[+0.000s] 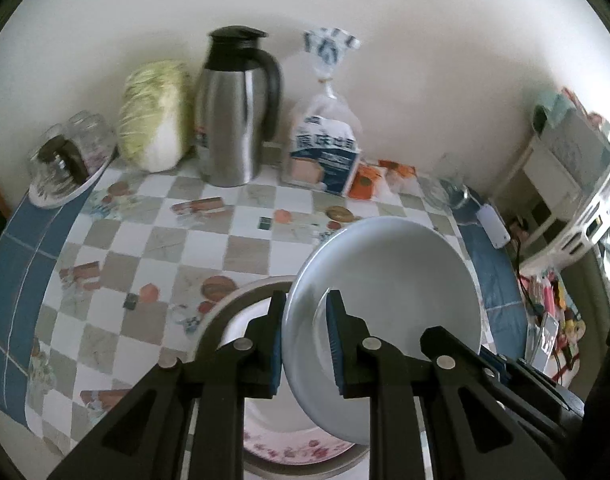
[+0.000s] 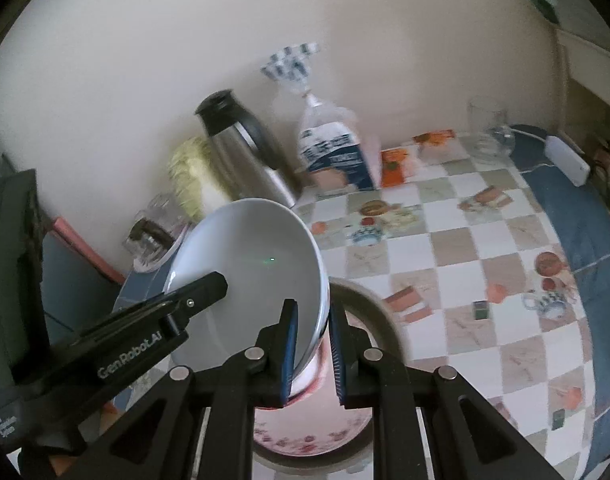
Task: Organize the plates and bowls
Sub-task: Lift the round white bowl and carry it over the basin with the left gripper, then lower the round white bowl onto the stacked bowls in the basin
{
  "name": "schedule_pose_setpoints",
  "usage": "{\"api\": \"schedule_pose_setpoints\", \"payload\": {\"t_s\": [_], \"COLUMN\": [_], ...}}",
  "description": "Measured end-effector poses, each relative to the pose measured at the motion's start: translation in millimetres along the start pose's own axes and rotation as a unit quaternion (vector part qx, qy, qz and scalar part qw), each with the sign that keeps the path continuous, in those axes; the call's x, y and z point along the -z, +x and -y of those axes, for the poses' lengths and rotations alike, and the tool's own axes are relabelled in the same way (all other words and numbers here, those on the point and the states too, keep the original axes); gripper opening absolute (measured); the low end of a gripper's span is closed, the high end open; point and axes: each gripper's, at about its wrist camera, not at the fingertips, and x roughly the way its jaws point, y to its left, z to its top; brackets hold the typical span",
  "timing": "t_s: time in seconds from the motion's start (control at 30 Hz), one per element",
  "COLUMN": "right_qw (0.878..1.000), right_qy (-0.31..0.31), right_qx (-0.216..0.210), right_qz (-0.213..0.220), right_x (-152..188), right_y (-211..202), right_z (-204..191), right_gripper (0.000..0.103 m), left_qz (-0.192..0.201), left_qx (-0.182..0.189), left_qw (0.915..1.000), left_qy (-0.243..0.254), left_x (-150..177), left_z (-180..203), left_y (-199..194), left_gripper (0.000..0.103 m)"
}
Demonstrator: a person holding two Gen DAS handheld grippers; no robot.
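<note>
Both tongs pinch 1 white bowl's (image 1: 385, 300) rim: left gripper (image 1: 305, 344) on its left edge, right gripper (image 2: 313, 348) on its right edge, bowl tilted above a flowered plate (image 2: 305, 436). Only the left view shows a white shelf rack (image 1: 585, 200); only the right view shows the other gripper whole. Checked tablecloth (image 1: 145, 248), white wall. Behind: glasses (image 1: 65, 152), cabbage (image 1: 153, 120), steel jug (image 1: 233, 112), bread bag (image 1: 325, 148).

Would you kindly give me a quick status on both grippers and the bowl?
Left gripper and right gripper both shut on white bowl rim, opposite sides. Bowl tilted above flowered plate. Nothing blocking.
</note>
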Motion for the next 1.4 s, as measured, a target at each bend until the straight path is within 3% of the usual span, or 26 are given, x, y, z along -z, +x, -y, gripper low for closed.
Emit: {"api": "schedule_pose_setpoints", "payload": {"t_s": [0.27,0.9,1.1,1.4], "right_qw": [0.999,0.996,0.995,0.996], "right_qy": [-0.034,-0.053,-0.057,-0.047], "right_qx": [0.006,0.040,0.053,0.039], "right_qz": [-0.027,-0.060,-0.065,-0.062], "right_x": [10,23,24,21], "right_y": [21,49,55,54], "right_z": [-28,-30,-28,-23], "right_gripper": [0.017,0.017,0.019,0.020], "left_qz": [-0.016,-0.047,-0.044,-0.047], "left_qx": [-0.004,-0.064,-0.067,-0.067], "left_qw": [0.9997,0.9959,0.9954,0.9957], "left_qy": [-0.015,0.044,0.052,0.044], "left_x": [13,27,27,27], "left_z": [-27,-22,-19,-23], "left_y": [10,31,31,36], "left_gripper": [0.020,0.020,0.020,0.020]}}
